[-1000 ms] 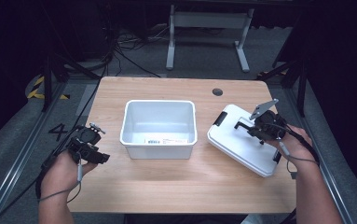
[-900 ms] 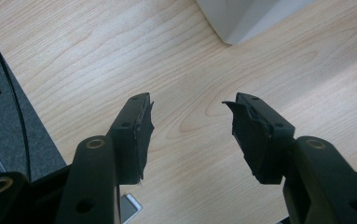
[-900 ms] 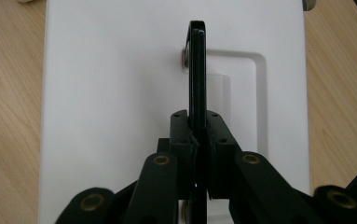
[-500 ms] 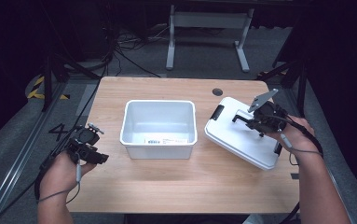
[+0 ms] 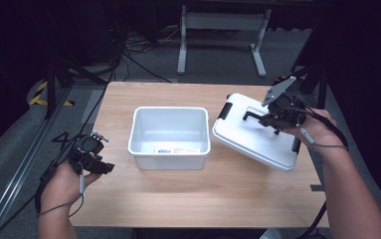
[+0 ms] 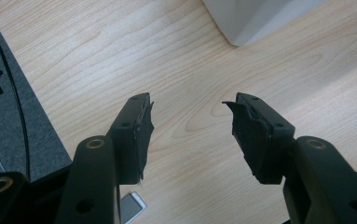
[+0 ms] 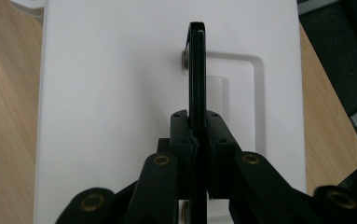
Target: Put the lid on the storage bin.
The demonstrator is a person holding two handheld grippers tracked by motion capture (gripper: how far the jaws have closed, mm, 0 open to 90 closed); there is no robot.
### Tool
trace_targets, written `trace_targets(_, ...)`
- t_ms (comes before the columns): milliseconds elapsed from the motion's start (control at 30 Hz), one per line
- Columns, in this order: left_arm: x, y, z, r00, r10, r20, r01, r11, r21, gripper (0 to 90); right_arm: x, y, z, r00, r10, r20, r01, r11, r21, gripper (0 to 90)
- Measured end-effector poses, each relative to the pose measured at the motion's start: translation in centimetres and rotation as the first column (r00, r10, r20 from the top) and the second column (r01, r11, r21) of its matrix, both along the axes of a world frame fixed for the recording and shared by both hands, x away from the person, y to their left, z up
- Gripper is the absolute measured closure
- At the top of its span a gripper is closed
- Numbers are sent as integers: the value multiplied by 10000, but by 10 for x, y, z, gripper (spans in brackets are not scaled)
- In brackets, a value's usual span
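Open tabletop (image 5: 178, 199) before the bin (image 5: 169, 133), lid (image 5: 257, 134) beside it

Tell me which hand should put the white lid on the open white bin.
Right. The right gripper is already shut on the black handle of the white plastic lid, beside the white plastic bin. The left gripper is open over bare wooden table.

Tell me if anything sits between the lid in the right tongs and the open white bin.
Nothing visible does. The right tongs are shut on the lid's black handle, holding the white lid tilted beside the white bin. Bare tabletop separates them, and the bin's top is uncovered.
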State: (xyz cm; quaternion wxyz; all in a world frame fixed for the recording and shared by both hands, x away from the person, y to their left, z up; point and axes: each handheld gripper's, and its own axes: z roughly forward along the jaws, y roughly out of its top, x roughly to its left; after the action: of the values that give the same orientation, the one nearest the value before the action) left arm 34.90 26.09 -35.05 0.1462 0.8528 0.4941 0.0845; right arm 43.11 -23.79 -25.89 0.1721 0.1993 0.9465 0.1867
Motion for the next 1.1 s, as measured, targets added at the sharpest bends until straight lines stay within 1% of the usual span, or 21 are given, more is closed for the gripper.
trace_targets(67, 0, 0, 0, 10000, 4, -24, -4, 10000, -55, 479, 1, 4, 5, 9999, 152, 48, -152, 9999, -36, 838)
trace_targets(167, 0, 0, -1, 10000, 6, -23, -6, 10000, -57, 478, 2, 11, 10, 9995, 322, -6, -322, 9995, -2, 838)
trace_targets(233, -1, 0, 0, 10000, 11, -15, -11, 10000, -14, 478, 4, 20, 16, 9982, 597, 31, -597, 9982, 29, 838)
trace_targets(333, -3, 2, -2, 10000, 48, -21, -48, 10000, -85, 478, 5, 35, 22, 9955, 949, 32, -949, 9954, 161, 838)
trace_targets(433, -5, 5, -2, 9999, 124, 0, -124, 9999, -78, 478, 8, 50, 25, 9918, 1274, -7, -1274, 9918, 65, 838)
trace_targets(500, -7, 6, -2, 9997, 252, -20, -252, 9996, -122, 479, 10, 63, 26, 9884, 1521, -36, -1521, 9883, -71, 838)
trace_targets(533, -8, 6, -2, 9997, 240, -19, -240, 9996, -112, 479, 11, 69, 27, 9868, 1622, -9, -1622, 9867, -91, 838)
trace_targets(567, -9, 6, -1, 9998, 184, -7, -184, 9998, -81, 479, 11, 74, 28, 9856, 1690, -76, -1691, 9855, -102, 838)
trace_targets(633, -10, 6, -1, 9999, 113, 74, -112, 9998, -134, 479, 13, 86, 29, 9811, 1936, -74, -1936, 9810, -92, 838)
trace_targets(667, -11, 7, -1, 9999, 152, 64, -151, 9997, -180, 479, 14, 90, 30, 9789, 2040, -134, -2041, 9789, -68, 838)
trace_targets(700, -11, 7, 0, 9997, 215, 69, -213, 9996, -205, 479, 15, 99, 31, 9752, 2214, -62, -2215, 9752, -52, 838)
trace_targets(733, -12, 8, 0, 9997, 234, 82, -232, 9995, -195, 479, 16, 104, 32, 9723, 2332, -149, -2333, 9724, -40, 838)
trace_targets(767, -12, 9, 0, 9997, 242, 107, -240, 9996, -168, 479, 17, 109, 32, 9695, 2447, -112, -2447, 9696, -26, 838)
trace_targets(800, -11, 10, 0, 9997, 218, 94, -217, 9996, -156, 479, 17, 114, 33, 9673, 2532, -166, -2533, 9674, -33, 838)
trace_targets(867, -11, 11, 0, 9996, 253, 109, -251, 9995, -209, 478, 18, 124, 33, 9659, 2584, -187, -2587, 9658, -162, 838)
trace_targets(900, -12, 11, 0, 9996, 256, 115, -254, 9994, -216, 478, 19, 127, 33, 9630, 2690, -142, -2693, 9629, -199, 838)
trace_targets(933, -12, 11, 0, 9996, 271, 116, -268, 9994, -236, 478, 19, 131, 34, 9629, 2694, -182, -2697, 9628, -186, 838)
trace_targets(967, -12, 12, 1, 9995, 291, 143, -287, 9993, -247, 478, 20, 136, 34, 9601, 2787, -218, -2792, 9600, -211, 838)
trace_targets(1000, -12, 12, 1, 9995, 291, 143, -287, 9993, -247, 478, 20, 136, 34, 9601, 2787, -218, -2792, 9600, -211, 838)
trace_targets(1100, -12, 12, 2, 9995, 267, 171, -262, 9992, -293, 478, 22, 153, 35, 9531, 3023, -172, -3027, 9527, -269, 838)
